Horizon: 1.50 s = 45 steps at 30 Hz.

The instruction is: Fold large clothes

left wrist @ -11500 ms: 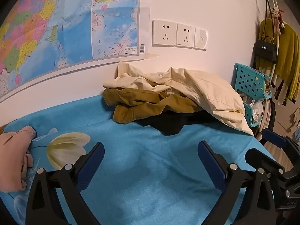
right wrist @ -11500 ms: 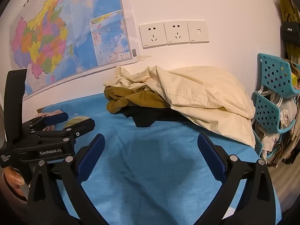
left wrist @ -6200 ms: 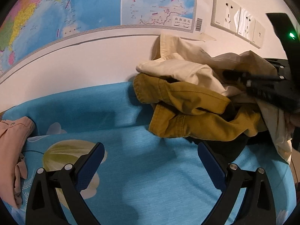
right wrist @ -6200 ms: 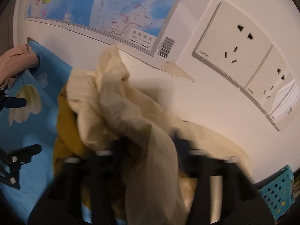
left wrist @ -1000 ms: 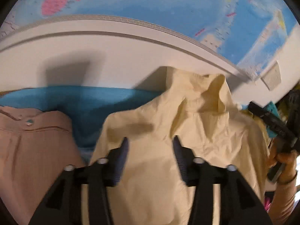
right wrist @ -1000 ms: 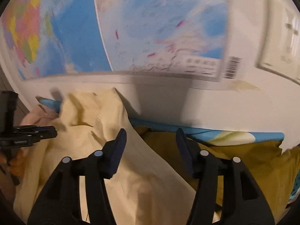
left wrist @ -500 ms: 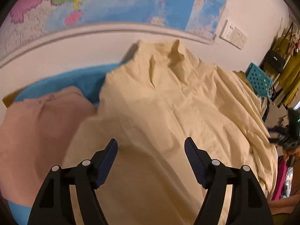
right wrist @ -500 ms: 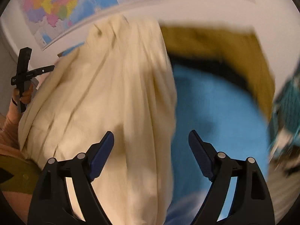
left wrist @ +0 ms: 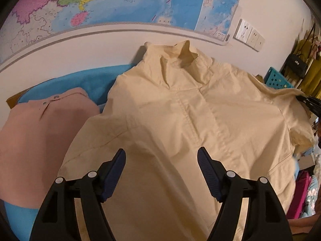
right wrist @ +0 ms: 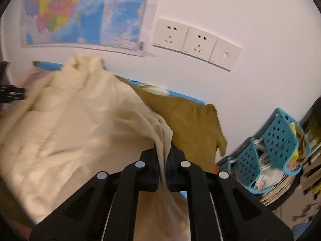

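Note:
A large cream shirt [left wrist: 190, 120] lies spread front-up on the blue bed cover [left wrist: 84, 80], collar toward the wall. My left gripper [left wrist: 161, 160] is open and hovers over the shirt's lower left part, holding nothing. My right gripper [right wrist: 163, 160] is shut on a bunched edge of the cream shirt [right wrist: 80, 124] at its right side. The right gripper's tip also shows at the far right of the left wrist view [left wrist: 309, 102].
A pink garment [left wrist: 40, 132] lies left of the shirt, partly under it. A mustard garment [right wrist: 192, 120] lies behind the shirt near the wall. Teal baskets [right wrist: 270, 150] stand at the bed's right end. A map [left wrist: 120, 2] and sockets [right wrist: 192, 42] are on the wall.
My right gripper has closed on the shirt's right edge; half a second ago it was open above the shirt. My left gripper stays open and has moved slightly closer over the shirt.

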Tool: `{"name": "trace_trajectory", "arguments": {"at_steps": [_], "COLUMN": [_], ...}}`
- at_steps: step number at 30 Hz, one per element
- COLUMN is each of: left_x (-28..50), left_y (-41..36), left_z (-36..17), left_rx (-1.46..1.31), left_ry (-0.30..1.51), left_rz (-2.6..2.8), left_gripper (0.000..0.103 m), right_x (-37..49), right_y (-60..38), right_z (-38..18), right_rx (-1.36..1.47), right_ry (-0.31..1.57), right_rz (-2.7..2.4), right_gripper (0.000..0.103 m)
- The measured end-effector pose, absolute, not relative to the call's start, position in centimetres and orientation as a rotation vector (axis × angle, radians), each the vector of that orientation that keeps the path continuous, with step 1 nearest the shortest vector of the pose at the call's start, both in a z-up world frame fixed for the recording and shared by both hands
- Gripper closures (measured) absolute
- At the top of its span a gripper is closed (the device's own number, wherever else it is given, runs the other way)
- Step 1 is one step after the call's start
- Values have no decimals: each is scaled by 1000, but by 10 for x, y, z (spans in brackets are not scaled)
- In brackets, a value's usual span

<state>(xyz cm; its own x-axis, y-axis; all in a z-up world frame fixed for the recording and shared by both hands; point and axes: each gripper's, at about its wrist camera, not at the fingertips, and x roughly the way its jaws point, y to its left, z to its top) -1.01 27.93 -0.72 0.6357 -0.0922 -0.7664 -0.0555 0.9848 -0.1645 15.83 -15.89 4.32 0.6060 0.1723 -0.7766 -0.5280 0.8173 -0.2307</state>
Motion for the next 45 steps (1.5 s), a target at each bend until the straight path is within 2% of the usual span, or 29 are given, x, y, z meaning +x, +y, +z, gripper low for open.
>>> {"name": "trace_trajectory", "arguments": {"at_steps": [4, 5, 6, 8, 10, 12, 13, 15, 17, 18, 19, 24, 28, 31, 34, 37, 39, 41, 43, 45], "left_x": [-34, -42, -55, -70, -90, -104, -109, -115, -119, -121, -124, -140, -146, -137, -118, -114, -120, -123, -124, -120], "left_y": [273, 272, 268, 259, 241, 222, 213, 206, 214, 226, 241, 304, 337, 349, 360, 354, 347, 335, 320, 302], "left_z": [-5, -3, 0, 4, 1, -9, -14, -27, -31, -26, -14, 72, 111, 100, 45, 15, 21, 33, 48, 56], "left_rx": [-132, -124, -111, -79, -41, 11, 55, 93, 41, -24, -103, -172, -103, 33, 43, 35, -55, -86, -84, -81], "left_ry": [896, 899, 900, 910, 927, 945, 950, 979, 999, 993, 972, 806, 760, 798, 949, 978, 916, 837, 764, 740], "left_rz": [-21, -27, -42, -44, -58, -62, -39, -3, 15, 23, 22, 161, 362, 560, 600, 601, 497, 408, 323, 237], "left_gripper": [30, 29, 27, 23, 19, 17, 18, 37, 85, 98, 100, 100, 100, 101, 96, 95, 89, 60, 51, 51], "right_x": [179, 177, 174, 163, 152, 138, 136, 128, 120, 115, 112, 100, 88, 81, 76, 71, 67, 59, 50, 39], "right_y": [-169, -173, -178, -190, -199, -210, -213, -218, -220, -217, -215, -210, -202, -196, -196, -208, -225, -252, -277, -293], "right_z": [-25, -33, -39, -38, -27, -9, -5, 4, 5, 7, 7, 7, 9, 7, 1, -6, -10, -13, -19, -23], "right_rx": [-457, -445, -428, -389, -336, -248, -221, -154, -102, -93, -91, -51, -59, -53, -32, 53, 123, 246, 363, 431], "right_ry": [993, 1009, 1023, 991, 941, 872, 853, 821, 813, 810, 810, 794, 760, 759, 764, 784, 801, 810, 836, 846], "right_rz": [369, 357, 348, 336, 340, 352, 358, 384, 426, 438, 447, 505, 553, 589, 606, 619, 610, 607, 601, 600], "right_gripper": [87, 79, 65, 48, 41, 30, 30, 29, 29, 29, 29, 30, 30, 30, 30, 30, 30, 30, 29, 28]}}
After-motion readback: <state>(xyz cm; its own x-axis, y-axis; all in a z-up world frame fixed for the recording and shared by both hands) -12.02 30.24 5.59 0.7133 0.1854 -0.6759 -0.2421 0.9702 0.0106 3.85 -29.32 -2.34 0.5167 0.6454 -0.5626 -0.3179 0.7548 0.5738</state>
